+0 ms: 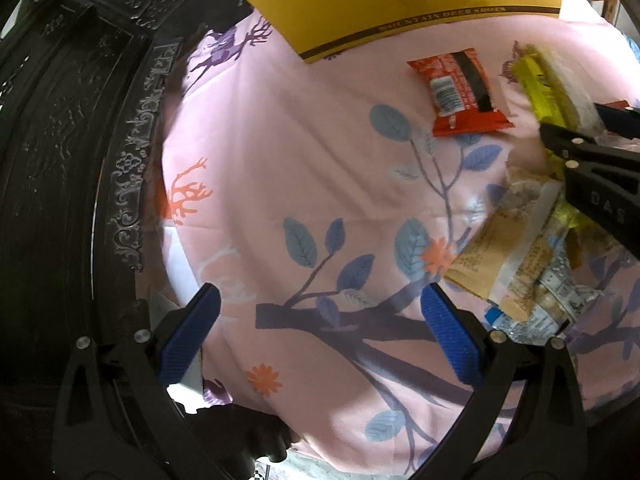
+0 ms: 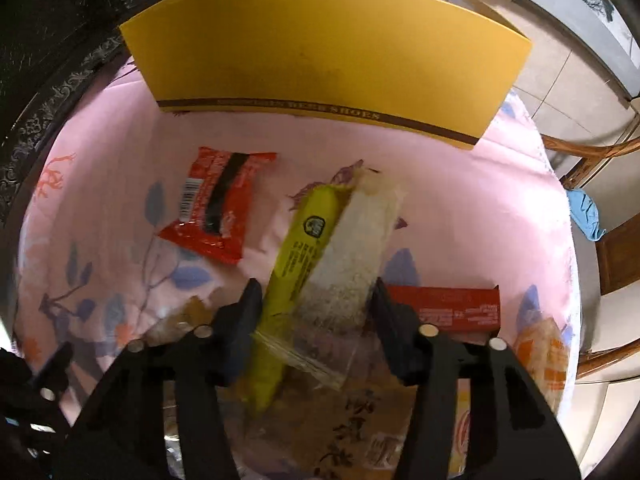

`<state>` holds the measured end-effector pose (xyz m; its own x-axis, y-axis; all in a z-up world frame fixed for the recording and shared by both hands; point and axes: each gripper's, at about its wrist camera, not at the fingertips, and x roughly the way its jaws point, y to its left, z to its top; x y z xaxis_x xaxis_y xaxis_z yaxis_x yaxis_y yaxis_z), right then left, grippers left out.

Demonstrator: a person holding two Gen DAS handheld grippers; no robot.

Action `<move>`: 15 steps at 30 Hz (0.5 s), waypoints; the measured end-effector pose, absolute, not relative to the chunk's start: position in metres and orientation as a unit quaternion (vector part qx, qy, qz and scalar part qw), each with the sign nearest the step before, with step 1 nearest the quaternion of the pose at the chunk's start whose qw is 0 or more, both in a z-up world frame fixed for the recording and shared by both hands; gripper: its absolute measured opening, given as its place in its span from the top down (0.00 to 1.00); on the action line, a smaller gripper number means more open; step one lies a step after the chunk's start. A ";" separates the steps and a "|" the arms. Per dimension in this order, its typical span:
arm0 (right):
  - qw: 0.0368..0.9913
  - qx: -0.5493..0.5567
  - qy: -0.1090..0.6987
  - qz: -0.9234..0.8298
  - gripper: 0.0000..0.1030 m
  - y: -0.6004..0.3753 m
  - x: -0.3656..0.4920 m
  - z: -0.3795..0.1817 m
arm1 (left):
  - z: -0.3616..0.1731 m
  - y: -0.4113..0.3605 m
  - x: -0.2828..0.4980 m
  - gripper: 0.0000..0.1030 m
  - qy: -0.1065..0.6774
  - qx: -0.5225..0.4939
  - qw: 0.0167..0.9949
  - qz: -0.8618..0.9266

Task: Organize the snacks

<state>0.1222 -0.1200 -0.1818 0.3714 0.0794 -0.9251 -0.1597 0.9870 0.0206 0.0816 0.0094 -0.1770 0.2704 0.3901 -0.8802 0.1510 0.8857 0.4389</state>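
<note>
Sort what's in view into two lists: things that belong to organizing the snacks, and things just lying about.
Belongs to the job:
- yellow-and-clear snack packet, between the right gripper's fingers
- red snack packet
- red bar box
- pile of snack packets
- yellow shoe box
- left gripper, open

Just lying about:
- floral tablecloth
- carved dark furniture
- wooden chair
- blue cloth

A shoebox (image 2: 320,60) stands at the far edge of the tablecloth (image 2: 480,208). Nearer than the box, 1 flat snack packet (image 2: 216,208) lies on the cloth, left of a long snack bar (image 2: 320,256). A carton (image 2: 444,308) lies right of the bar. A heap of packets (image 1: 520,264) lies nearest.
</note>
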 end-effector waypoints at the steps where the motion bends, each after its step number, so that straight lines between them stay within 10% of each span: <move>1: 0.825 -0.029 0.559 0.073 0.50 -0.121 0.122 -0.181 | -0.176 0.008 0.080 0.02 0.598 0.228 0.765 0.074; 15: 0.869 -0.025 0.485 0.093 0.58 -0.134 0.080 -0.097 | -0.150 -0.004 0.053 0.02 0.568 0.249 0.781 0.073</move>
